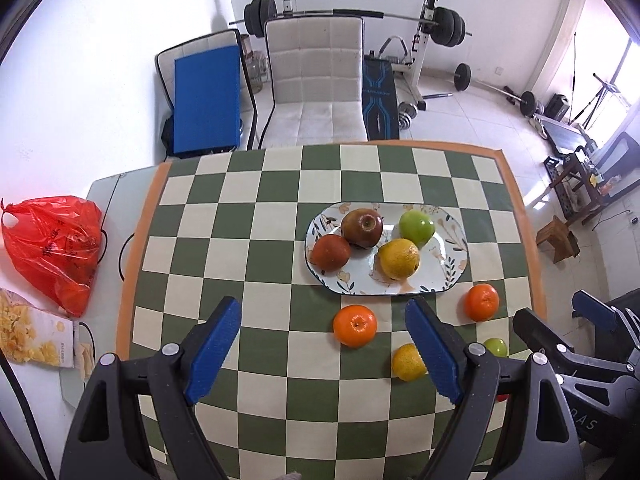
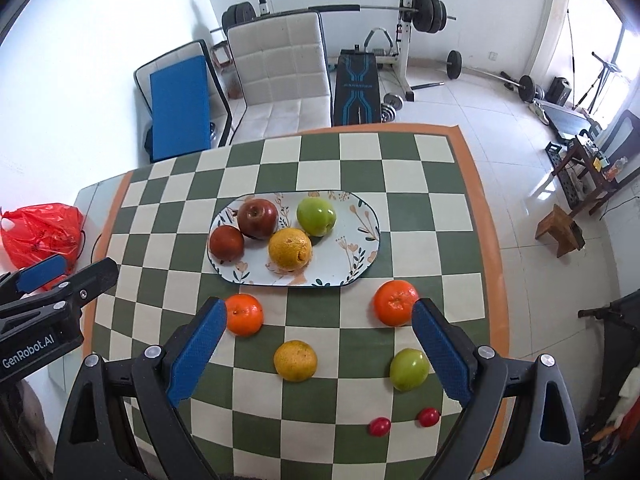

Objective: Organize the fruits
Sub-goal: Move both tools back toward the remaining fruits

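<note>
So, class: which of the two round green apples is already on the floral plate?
The green apple beside the yellow citrus; the other green apple sits on the checkered tablecloth.

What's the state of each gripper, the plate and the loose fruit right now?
left gripper: open, empty
right gripper: open, empty
plate: holds four fruits
two oranges: on cloth, off plate
loose yellow citrus: on cloth, off plate
loose green apple: on cloth, off plate
two small red fruits: on cloth, nearest edge
red bag: on table, knotted

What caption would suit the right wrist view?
Open right gripper above loose fruit, four pieces already on the plate.
</note>
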`<state>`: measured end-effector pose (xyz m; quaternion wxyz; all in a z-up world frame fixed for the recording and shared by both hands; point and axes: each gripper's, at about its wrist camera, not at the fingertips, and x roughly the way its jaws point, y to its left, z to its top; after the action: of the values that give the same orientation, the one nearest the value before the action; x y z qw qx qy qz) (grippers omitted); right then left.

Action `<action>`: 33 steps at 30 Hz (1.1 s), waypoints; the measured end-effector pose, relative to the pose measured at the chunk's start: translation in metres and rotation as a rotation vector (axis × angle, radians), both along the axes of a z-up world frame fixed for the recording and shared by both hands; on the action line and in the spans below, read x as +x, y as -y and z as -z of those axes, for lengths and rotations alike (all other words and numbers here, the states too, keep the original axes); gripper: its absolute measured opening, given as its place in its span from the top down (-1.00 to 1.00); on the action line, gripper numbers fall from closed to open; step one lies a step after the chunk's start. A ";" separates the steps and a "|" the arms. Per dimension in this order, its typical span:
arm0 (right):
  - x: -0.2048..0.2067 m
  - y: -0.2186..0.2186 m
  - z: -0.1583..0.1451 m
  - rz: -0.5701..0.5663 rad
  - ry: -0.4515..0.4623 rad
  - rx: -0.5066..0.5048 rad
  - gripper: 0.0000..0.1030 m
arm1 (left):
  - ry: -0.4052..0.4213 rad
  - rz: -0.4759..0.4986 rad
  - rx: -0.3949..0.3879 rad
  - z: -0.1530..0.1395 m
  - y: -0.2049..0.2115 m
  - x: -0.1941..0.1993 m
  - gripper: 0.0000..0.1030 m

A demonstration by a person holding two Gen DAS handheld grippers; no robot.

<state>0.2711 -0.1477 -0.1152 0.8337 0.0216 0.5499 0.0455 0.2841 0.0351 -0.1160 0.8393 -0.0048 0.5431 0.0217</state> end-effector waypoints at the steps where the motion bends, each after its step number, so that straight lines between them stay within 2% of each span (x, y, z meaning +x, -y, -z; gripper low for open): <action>1: -0.004 0.001 -0.005 0.002 0.009 0.004 -0.86 | 0.008 0.003 -0.004 -0.005 0.001 -0.004 -0.63; 12: -0.038 0.011 -0.054 0.032 0.087 0.013 -0.86 | 0.059 0.023 -0.026 -0.033 0.010 -0.030 -0.63; 21: -0.039 0.017 -0.054 0.050 0.077 0.033 -0.86 | 0.059 0.020 -0.029 -0.032 0.011 -0.031 -0.63; 24: -0.035 0.022 -0.041 0.067 0.059 0.031 -0.86 | 0.033 0.008 -0.011 -0.022 0.011 -0.028 -0.66; 25: -0.033 0.024 -0.033 0.079 0.046 0.015 -0.86 | 0.025 0.005 0.007 -0.016 0.011 -0.026 -0.86; 26: -0.031 0.027 -0.027 0.084 0.035 0.011 -0.86 | 0.012 0.002 0.031 -0.009 0.010 -0.024 -0.96; 29: -0.023 0.044 0.004 0.122 -0.036 0.009 -0.86 | -0.041 -0.024 0.064 0.016 0.001 -0.018 -0.98; 33: -0.011 0.080 0.065 0.190 -0.177 0.009 -0.86 | -0.136 -0.051 0.072 0.054 -0.010 -0.009 -0.98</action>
<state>0.2601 -0.2274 -0.1807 0.7825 0.0811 0.6165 -0.0334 0.2754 0.0449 -0.1705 0.7993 0.0132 0.5975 0.0628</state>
